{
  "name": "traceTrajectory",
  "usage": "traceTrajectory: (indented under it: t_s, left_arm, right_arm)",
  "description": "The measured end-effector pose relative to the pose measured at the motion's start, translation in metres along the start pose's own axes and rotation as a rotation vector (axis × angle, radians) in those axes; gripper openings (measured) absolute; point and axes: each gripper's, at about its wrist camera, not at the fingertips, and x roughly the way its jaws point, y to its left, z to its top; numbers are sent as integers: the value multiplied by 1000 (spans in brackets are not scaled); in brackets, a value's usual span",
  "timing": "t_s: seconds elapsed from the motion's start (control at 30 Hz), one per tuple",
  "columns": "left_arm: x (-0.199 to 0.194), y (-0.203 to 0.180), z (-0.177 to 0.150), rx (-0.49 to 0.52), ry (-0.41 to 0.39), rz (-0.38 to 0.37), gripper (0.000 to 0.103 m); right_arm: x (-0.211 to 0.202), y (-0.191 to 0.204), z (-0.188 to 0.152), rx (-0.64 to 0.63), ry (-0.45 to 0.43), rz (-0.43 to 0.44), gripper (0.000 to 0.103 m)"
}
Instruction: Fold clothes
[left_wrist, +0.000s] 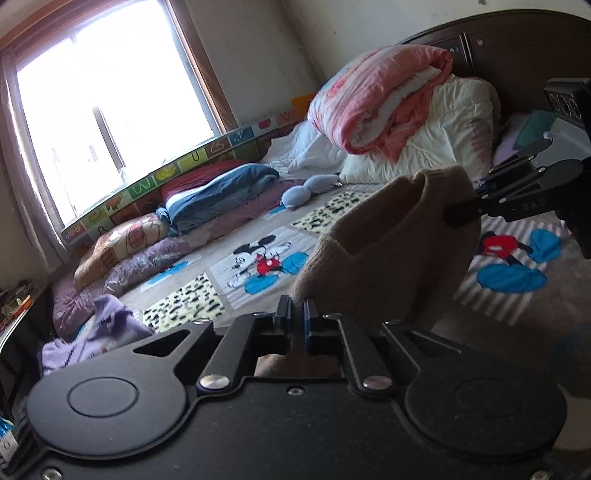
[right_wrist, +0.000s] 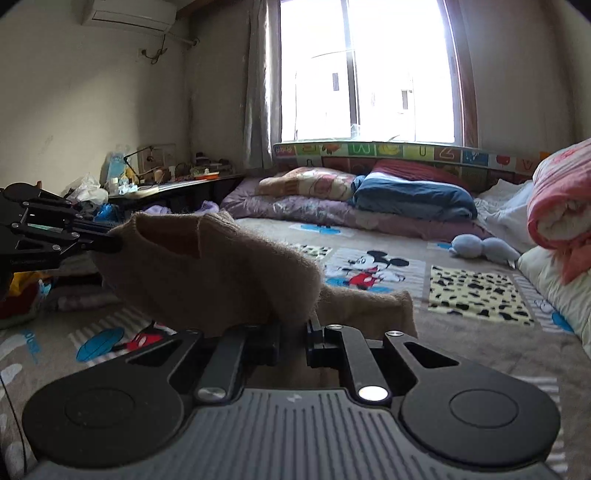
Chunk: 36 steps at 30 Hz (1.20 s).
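A tan knitted garment (left_wrist: 391, 251) hangs in the air above the bed, stretched between both grippers; it also shows in the right wrist view (right_wrist: 221, 273). My left gripper (left_wrist: 297, 314) is shut on one edge of it, and it shows from outside at the left of the right wrist view (right_wrist: 110, 243). My right gripper (right_wrist: 293, 328) is shut on another edge, and its fingers reach in from the right in the left wrist view (left_wrist: 458, 218). The lower part of the garment droops toward the bed sheet (right_wrist: 402, 314).
The Mickey Mouse bed sheet (left_wrist: 258, 258) lies under the garment. Folded quilts and pillows (left_wrist: 399, 110) are stacked at the headboard, more bedding (right_wrist: 406, 199) under the window. A purple garment (left_wrist: 92, 332) lies at the bed's edge. A cluttered desk (right_wrist: 159, 184) stands beside the bed.
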Motion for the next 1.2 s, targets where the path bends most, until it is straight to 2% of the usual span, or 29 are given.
traceTrajectory:
  t_s: [0.1, 0.23, 0.3, 0.43, 0.5, 0.53, 0.57, 0.63, 0.73, 0.8, 0.9, 1.0, 1.1, 1.13, 1.17, 1.2]
  left_arm:
    - [-13, -31, -33, 12, 43, -23, 4]
    - [-23, -59, -71, -49, 101, -66, 4]
    - [-27, -70, -86, -74, 128, -72, 4]
    - [-37, -88, -122, -142, 206, -101, 5]
    - [-45, -89, -137, -210, 244, -145, 7]
    - [-51, -86, -143, -264, 250, -158, 14]
    - [-57, -82, -148, -330, 259, -175, 33]
    - [-68, -71, -160, -476, 256, -194, 55]
    - [-75, -44, -180, -793, 254, -191, 56]
    - [-71, -27, -197, -1005, 249, -185, 56]
    - [-61, -13, -214, -1222, 226, -178, 56]
    - [-48, -11, -218, -1323, 193, -183, 58]
    - [-31, -19, -218, -1351, 188, -164, 58]
    - [-25, -22, -216, -1343, 191, -145, 58]
    - [-19, -25, -214, -1335, 194, -126, 58]
    - [-16, -27, -215, -1335, 197, -111, 58]
  right_arm:
    - [-12, 23, -36, 23, 44, -2, 14]
    - [-27, 46, -79, 102, 101, -12, 15]
    - [-34, 57, -99, 155, 137, -12, 19]
    - [-51, 71, -132, 249, 229, 0, 35]
    - [-63, 78, -145, 280, 269, 12, 42]
    - [-71, 81, -150, 302, 284, 26, 46]
    - [-80, 84, -155, 325, 300, 39, 48]
    - [-95, 80, -162, 425, 290, 61, 53]
    - [-115, 65, -169, 620, 241, 83, 62]
    - [-120, 49, -179, 788, 184, 60, 63]
    - [-117, 33, -193, 953, 112, 26, 67]
    - [-106, 24, -204, 1057, 41, 23, 68]
    - [-87, 16, -213, 1123, 19, 5, 68]
    - [-79, 14, -216, 1137, 23, -2, 63]
    - [-71, 13, -220, 1149, 27, -5, 52]
    - [-65, 12, -224, 1162, 29, -5, 46]
